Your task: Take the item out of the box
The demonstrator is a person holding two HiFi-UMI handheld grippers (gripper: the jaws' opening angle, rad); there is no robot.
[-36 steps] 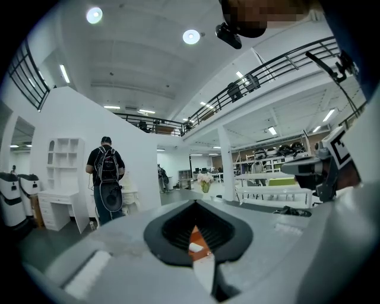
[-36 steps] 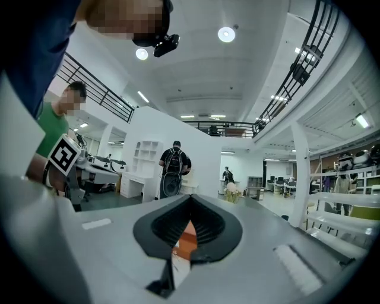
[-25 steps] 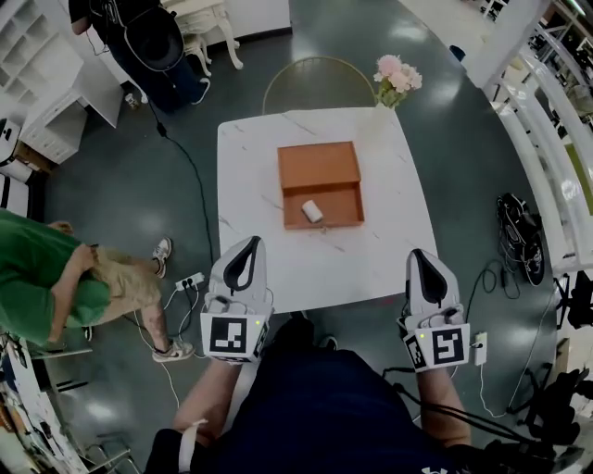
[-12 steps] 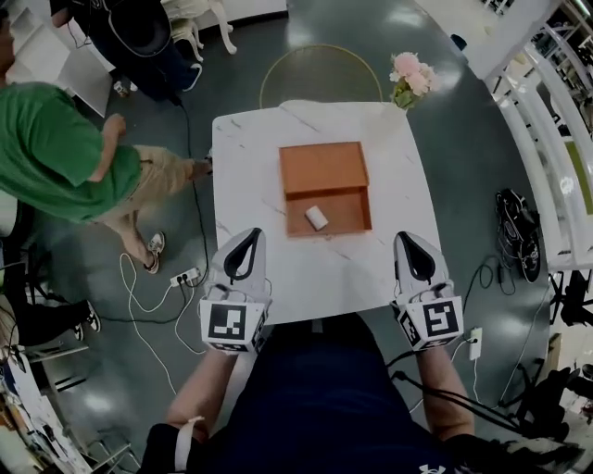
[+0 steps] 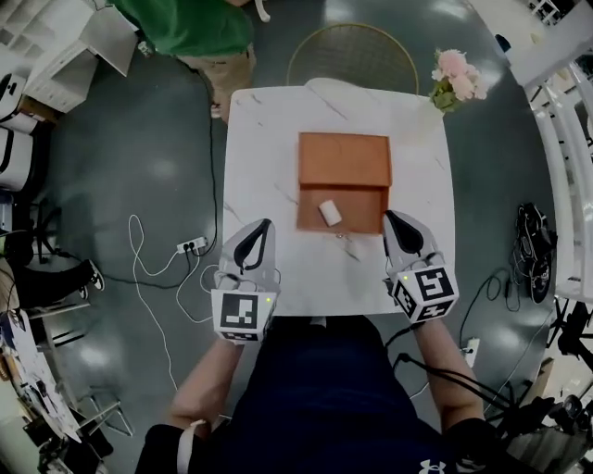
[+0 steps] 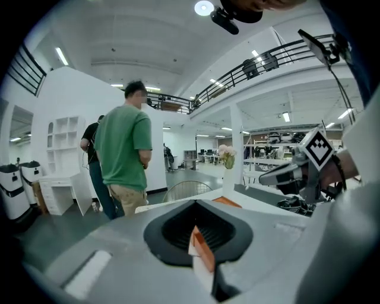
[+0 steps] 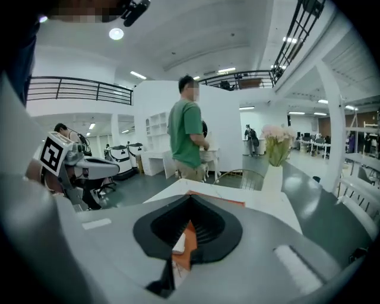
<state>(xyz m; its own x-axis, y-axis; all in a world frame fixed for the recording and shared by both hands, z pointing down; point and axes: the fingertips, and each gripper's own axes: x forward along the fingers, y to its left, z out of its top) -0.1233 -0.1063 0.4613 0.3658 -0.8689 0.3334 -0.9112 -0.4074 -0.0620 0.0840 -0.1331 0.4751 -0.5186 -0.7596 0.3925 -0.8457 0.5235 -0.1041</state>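
An orange-brown box (image 5: 363, 216) lies open in the middle of the white marble table (image 5: 259, 157), its lid (image 5: 344, 159) folded flat to the far side. A small white item (image 5: 330, 212) rests in the box's near half. My left gripper (image 5: 262, 228) hovers over the table's near part, left of the box, jaws together and empty. My right gripper (image 5: 393, 218) is just right of the box's near corner, also shut with nothing in it. Each gripper view looks level across the table, with the box's orange edge (image 7: 208, 198) just showing past the jaws.
A vase of pink flowers (image 5: 455, 80) stands at the table's far right corner. A round wire chair (image 5: 352, 57) sits behind the table. A person in a green shirt (image 5: 190, 23) stands at the far left. A power strip (image 5: 189, 245) and cables lie on the floor, left.
The view has closed in on the table. Both grippers moved forward over its near edge toward the box. The person in green walked from the left round to the far side.
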